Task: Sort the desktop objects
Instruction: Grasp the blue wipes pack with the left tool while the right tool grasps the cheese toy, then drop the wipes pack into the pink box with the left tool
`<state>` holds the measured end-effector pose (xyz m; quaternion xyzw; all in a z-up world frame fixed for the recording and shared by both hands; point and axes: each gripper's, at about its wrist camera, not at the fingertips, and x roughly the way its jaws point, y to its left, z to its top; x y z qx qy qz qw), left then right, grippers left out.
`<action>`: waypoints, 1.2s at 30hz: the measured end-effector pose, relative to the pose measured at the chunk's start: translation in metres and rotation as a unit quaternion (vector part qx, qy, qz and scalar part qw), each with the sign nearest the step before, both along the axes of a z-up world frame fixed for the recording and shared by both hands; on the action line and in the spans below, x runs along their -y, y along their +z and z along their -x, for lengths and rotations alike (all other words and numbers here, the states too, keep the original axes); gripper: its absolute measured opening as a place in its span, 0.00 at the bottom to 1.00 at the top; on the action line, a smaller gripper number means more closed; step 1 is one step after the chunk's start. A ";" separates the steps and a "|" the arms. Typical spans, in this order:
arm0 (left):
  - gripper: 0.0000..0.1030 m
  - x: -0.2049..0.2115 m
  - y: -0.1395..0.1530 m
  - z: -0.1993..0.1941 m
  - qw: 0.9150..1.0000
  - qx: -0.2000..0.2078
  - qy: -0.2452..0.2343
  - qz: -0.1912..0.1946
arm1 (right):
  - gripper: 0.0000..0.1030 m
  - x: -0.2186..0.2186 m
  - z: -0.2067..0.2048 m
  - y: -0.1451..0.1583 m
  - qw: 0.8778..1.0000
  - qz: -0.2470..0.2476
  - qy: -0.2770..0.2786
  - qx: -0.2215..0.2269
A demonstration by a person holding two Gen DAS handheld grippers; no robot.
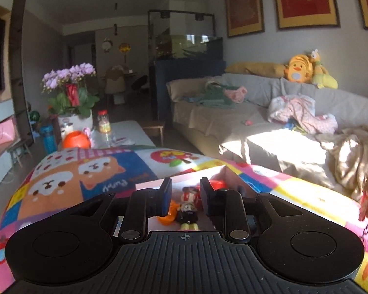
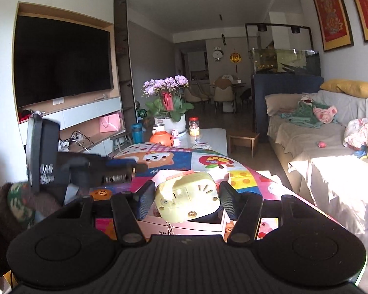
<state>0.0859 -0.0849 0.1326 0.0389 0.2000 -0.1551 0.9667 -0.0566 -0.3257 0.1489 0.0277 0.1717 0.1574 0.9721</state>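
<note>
Across the lower frame, a cartoon-print cloth [image 1: 61, 183] covers the surface. At centre sits a pink box [image 2: 184, 223]. Above it, right tongs [image 2: 186, 196] grasp a pale yellow toy [image 2: 187, 196]. Left tongs [image 1: 186, 196] are clenched and empty above a small figurine [image 1: 187, 212] in the box.

Left tongs [image 1: 186, 191] closed with nothing between the pads; right tongs [image 2: 187, 192] partly spread, pointing slightly downward.

Harsh sun patch on sofa [image 1: 282, 144]; fisheye-bowed edges.
</note>
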 end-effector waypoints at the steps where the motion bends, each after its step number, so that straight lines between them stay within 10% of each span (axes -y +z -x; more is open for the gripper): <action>1: 0.31 -0.005 0.001 -0.002 1.000 -0.009 0.004 0.012 | 0.56 0.000 -0.003 0.000 1.000 0.001 0.002 -0.001; 10: 0.92 -0.028 -0.071 0.090 0.987 -0.128 -0.088 -0.029 | 0.56 -0.003 -0.018 -0.004 1.000 -0.009 -0.005 0.005; 14: 0.91 -0.018 -0.106 0.109 0.980 -0.154 -0.095 -0.087 | 0.56 -0.005 -0.019 -0.018 1.000 -0.015 0.003 -0.023; 20: 0.57 -0.009 -0.112 0.108 0.977 -0.157 -0.102 -0.100 | 0.56 -0.008 -0.007 -0.033 0.998 -0.001 0.003 -0.055; 36: 0.59 0.004 0.011 -0.011 1.000 0.015 -0.004 -0.013 | 0.56 -0.001 0.005 -0.059 0.995 -0.017 0.001 -0.094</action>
